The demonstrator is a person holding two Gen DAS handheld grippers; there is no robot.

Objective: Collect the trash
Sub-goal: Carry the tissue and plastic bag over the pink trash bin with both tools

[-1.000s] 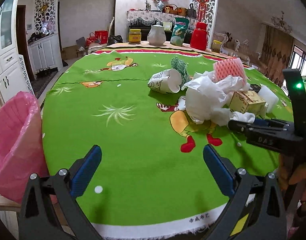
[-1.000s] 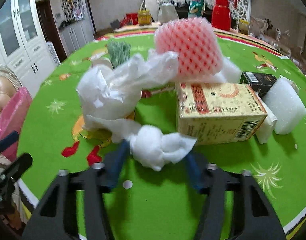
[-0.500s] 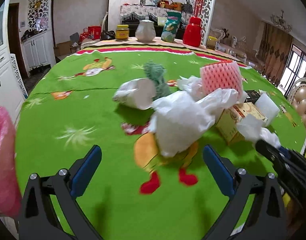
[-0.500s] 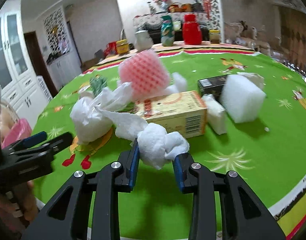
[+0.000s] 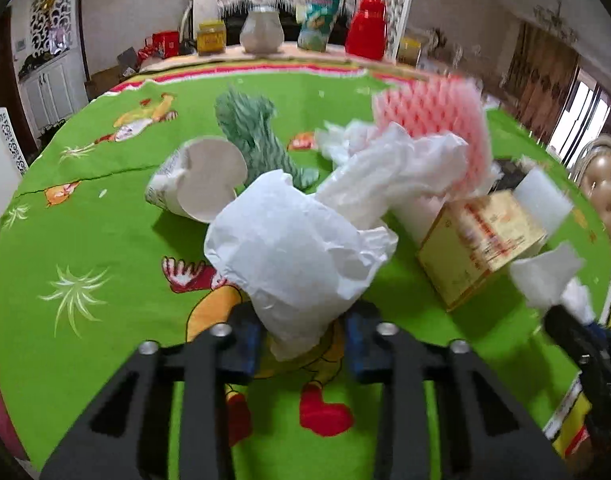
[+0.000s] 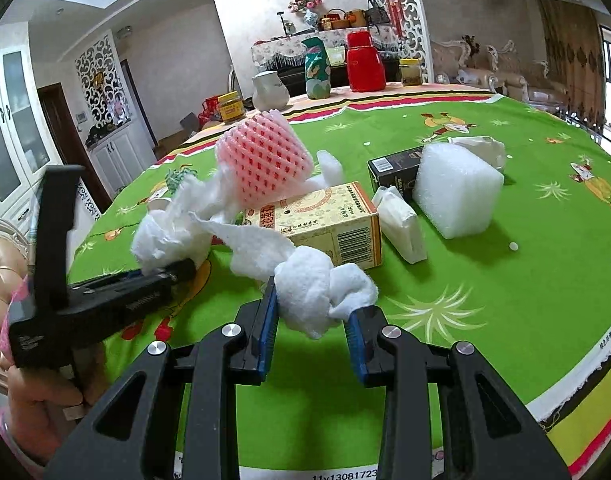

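On the green cartoon-printed cloth (image 6: 505, 280) covering the round worktop, a heap of trash sits toward the near left, with two claws at work on it. One left claw (image 5: 303, 338) is pinched together on a crumpled white plastic bag (image 5: 293, 252), whose lower end hangs between its blue pads. One right claw (image 6: 311, 326) is clamped on a twisted wad of white tissue (image 6: 317, 284), which trails back toward the heap. Among the loose trash are one pink foam fruit net (image 6: 263, 156), one yellow cardboard box (image 6: 325, 220) lying on its side, one black box (image 6: 397, 168) behind it, one white foam block (image 6: 457, 196) just beside the black box, and one small packet of tissues (image 6: 401, 224) between the yellow box and the block. From the left wrist view, one tipped paper cup (image 5: 201, 184) lies with its mouth toward the camera, and one green-and-white knitted scrap (image 5: 253, 136) lies just behind it. At the far edge of the worktop stand one white jug (image 6: 269, 90), one green snack bag (image 6: 317, 68), one red flask (image 6: 363, 62) and two jars, one yellow-labelled (image 6: 230, 106) and one further right (image 6: 410, 72). A person's hand (image 6: 45, 400) grips the left claw's handle at the left of the right wrist view.
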